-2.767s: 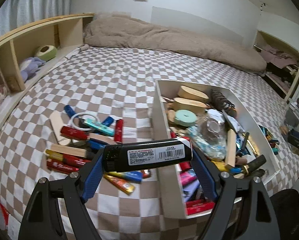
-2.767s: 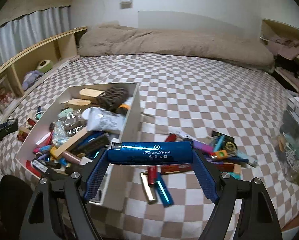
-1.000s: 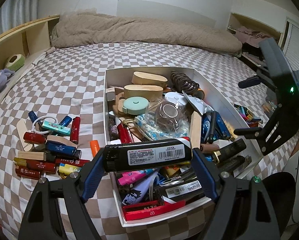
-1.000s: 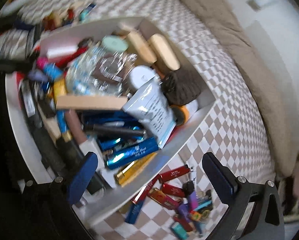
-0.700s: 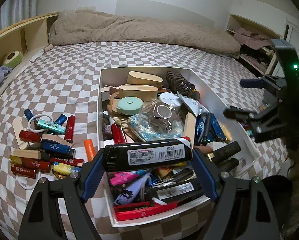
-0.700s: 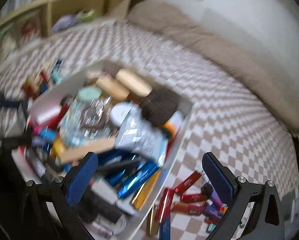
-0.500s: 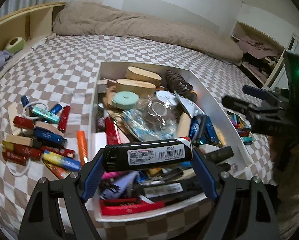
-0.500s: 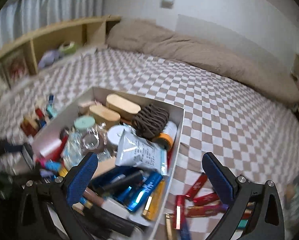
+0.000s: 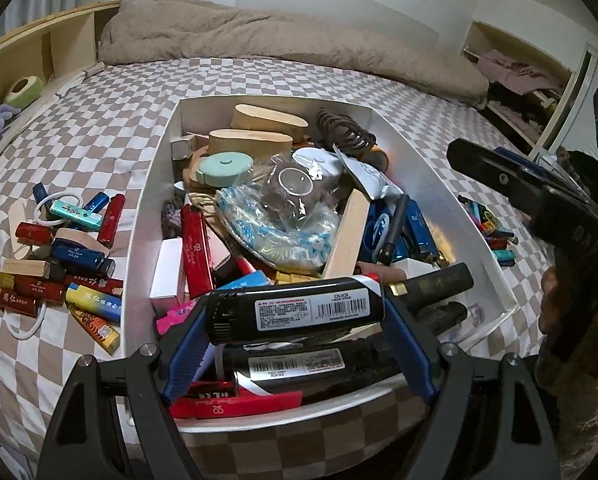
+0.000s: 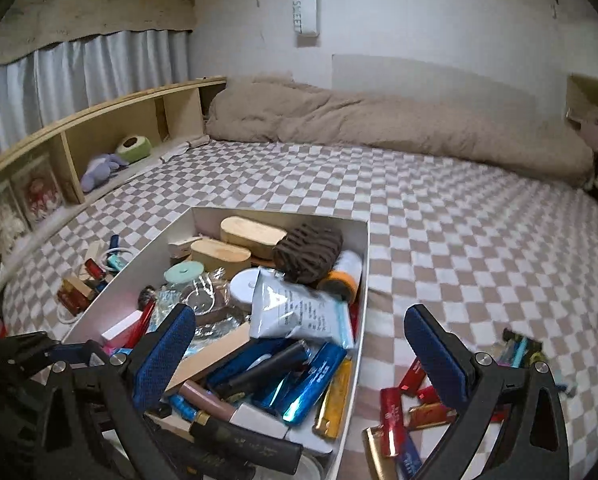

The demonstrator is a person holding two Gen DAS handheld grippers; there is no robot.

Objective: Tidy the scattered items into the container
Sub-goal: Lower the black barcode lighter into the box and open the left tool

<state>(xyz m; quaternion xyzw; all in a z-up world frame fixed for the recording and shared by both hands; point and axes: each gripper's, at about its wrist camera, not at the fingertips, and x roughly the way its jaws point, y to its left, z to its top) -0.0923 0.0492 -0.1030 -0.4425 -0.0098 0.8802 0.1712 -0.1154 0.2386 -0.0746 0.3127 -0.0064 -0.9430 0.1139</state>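
Left wrist view, left to right: scattered lighters [image 9: 63, 256] on the checkered bed [image 9: 99, 128]; white container [image 9: 143, 216], crowded with items, at centre; left tongs [image 9: 295, 316] clamped end to end on a black lighter [image 9: 295, 312], held over the container's near end; right tongs' black frame [image 9: 539, 196] at far right, its pads unseen here.

Right wrist view: wooden shelf [image 10: 79, 132] with plush toys; container [image 10: 363, 280]; right tongs [image 10: 299, 356] wide apart, empty, above its near right corner; second lighter pile [image 10: 411, 404] on the bed, right of the container.
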